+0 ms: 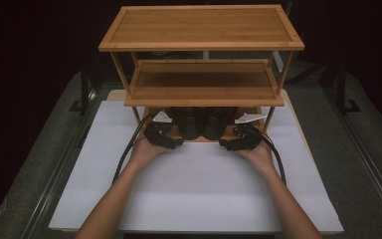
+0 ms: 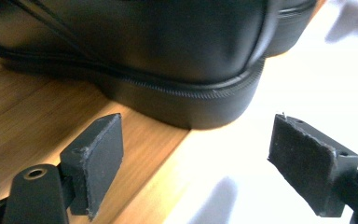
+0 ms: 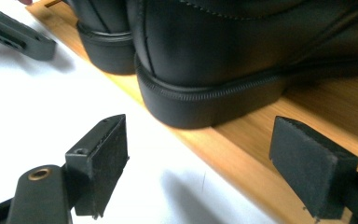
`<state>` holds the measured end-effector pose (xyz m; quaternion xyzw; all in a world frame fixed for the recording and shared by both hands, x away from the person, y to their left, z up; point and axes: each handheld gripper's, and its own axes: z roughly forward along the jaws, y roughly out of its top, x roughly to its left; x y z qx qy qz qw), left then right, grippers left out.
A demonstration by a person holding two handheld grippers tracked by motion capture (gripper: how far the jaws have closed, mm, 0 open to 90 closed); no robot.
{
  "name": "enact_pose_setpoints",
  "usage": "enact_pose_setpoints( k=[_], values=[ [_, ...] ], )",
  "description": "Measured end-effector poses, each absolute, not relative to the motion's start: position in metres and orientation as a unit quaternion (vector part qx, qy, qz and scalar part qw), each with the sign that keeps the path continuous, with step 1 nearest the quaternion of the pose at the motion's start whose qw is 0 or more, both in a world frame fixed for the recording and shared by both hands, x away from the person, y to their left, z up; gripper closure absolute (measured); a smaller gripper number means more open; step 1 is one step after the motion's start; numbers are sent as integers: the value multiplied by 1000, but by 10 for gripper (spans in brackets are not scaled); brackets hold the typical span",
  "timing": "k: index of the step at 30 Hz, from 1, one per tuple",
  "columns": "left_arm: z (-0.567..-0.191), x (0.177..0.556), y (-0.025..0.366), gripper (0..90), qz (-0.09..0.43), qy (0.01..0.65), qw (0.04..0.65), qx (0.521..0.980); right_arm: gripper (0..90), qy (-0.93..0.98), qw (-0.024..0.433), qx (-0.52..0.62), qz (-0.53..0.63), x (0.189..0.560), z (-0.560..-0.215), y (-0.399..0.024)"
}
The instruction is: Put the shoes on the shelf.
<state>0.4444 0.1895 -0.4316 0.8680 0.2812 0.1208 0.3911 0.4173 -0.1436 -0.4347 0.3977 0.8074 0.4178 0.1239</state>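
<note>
I am looking down on a three-tier bamboo shoe rack (image 1: 201, 27) standing at the far edge of a white tabletop (image 1: 199, 194). A pair of black leather shoes sits side by side on the rack's bottom shelf (image 2: 37, 107), heels toward me at its front edge: the left black shoe (image 1: 190, 123) and the right black shoe (image 1: 215, 123).

My left gripper (image 1: 175, 143) rests on the tabletop just in front of the shelf's front edge, at the left shoe's heel. In the left gripper view its two black jaws stand wide apart and empty, the heel (image 2: 186, 100) just ahead of them and untouched. My right gripper (image 1: 227, 144) mirrors it at the right shoe. In the right gripper view its jaws are likewise spread with nothing between them, the right heel (image 3: 200, 102) close ahead and overhanging the shelf's lip slightly.

I judge this to be the moment around the shoes' placement on the bottom shelf: both tools are released, and neither shoe is gripped. Next, each gripper would either ease straight back clear of the heels or move forward to straddle a heel before closing, kept low under the middle shelf (image 1: 201, 84).

The tabletop is bare and bright. Grey carpet (image 1: 45, 149) flanks it, and the room beyond is dark.
</note>
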Motion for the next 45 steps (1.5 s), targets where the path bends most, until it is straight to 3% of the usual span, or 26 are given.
enact_pose_setpoints(
  k=[18, 45],
  values=[
    [-409, 387, 224, 91, 117, 274, 378, 876, 105, 806, 140, 401, 413, 370, -420, -176],
    [-428, 303, 300, 91, 140, 321, 338, 874, 97, 797, 150, 434, 393, 291, -435, -237]
  ],
)
